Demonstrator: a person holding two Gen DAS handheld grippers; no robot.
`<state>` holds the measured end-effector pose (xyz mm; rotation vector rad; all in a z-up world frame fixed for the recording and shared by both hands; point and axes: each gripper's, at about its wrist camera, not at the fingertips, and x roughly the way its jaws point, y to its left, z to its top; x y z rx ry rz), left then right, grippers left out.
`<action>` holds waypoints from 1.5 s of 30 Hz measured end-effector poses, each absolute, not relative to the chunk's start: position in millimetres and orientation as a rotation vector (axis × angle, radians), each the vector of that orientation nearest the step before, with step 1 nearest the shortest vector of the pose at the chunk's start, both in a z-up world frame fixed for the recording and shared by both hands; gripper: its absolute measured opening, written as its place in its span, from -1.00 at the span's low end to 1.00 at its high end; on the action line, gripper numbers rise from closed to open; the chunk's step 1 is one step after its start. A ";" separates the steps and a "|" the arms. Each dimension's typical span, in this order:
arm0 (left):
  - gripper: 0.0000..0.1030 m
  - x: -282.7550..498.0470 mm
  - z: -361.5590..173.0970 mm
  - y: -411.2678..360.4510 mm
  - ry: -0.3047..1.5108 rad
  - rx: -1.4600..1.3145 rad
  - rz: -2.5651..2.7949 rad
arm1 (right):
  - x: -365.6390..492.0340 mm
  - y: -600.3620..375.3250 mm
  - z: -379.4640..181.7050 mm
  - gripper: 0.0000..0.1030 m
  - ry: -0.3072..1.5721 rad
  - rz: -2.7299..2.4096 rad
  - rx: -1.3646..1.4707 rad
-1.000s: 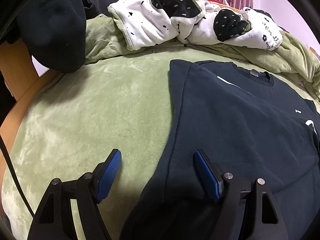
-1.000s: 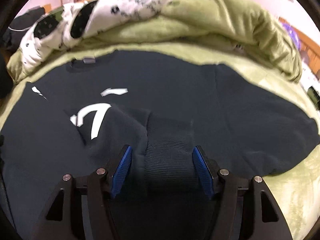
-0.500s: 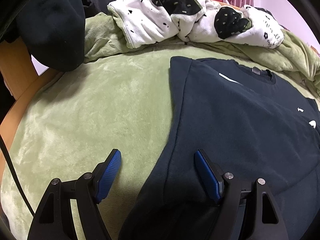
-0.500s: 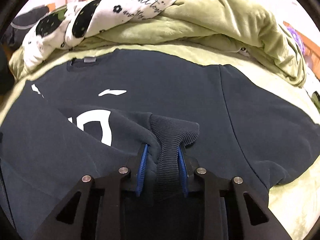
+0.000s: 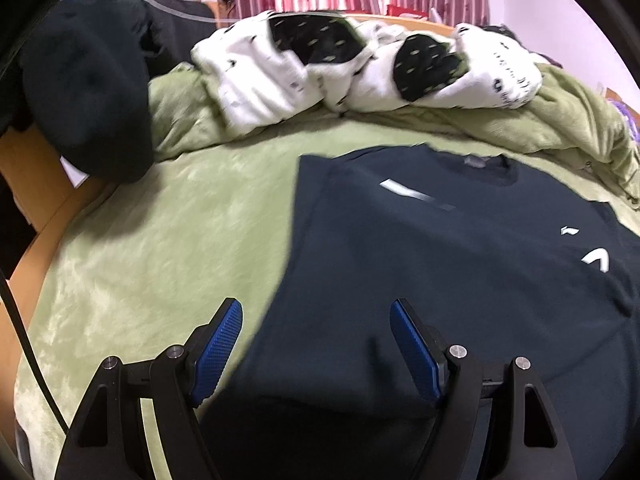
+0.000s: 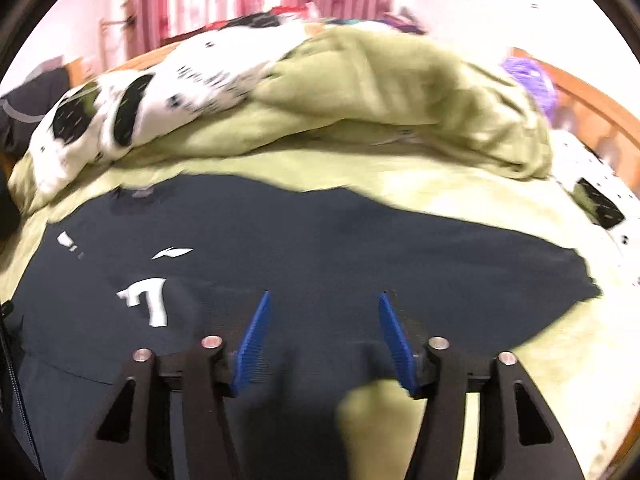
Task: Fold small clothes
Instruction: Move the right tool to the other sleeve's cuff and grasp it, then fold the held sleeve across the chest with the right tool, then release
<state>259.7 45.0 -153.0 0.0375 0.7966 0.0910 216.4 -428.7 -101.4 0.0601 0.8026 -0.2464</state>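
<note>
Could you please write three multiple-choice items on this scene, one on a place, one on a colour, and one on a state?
1. Where does the dark navy sweatshirt lie?
A. spread on the green blanket
B. hung on the curtain
C. on the floor

2. What colour are the pads on the fingers of the right gripper?
A. red
B. blue
C. yellow

3. In what state is the left gripper?
A. shut on a sleeve
B. shut on nothing
C. open, holding nothing

Answers:
1 A, as green fleece shows all round the sweatshirt's edges.
2 B, as both pads are plainly blue in the right wrist view.
3 C, as its jaws stand wide apart over the sweatshirt's edge with no cloth pinched between them.
</note>
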 end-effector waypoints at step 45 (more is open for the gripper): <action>0.45 257.5 -115.1 109.8 0.768 0.018 0.205 | 240.0 -413.8 -33.7 -0.90 0.603 -0.171 0.070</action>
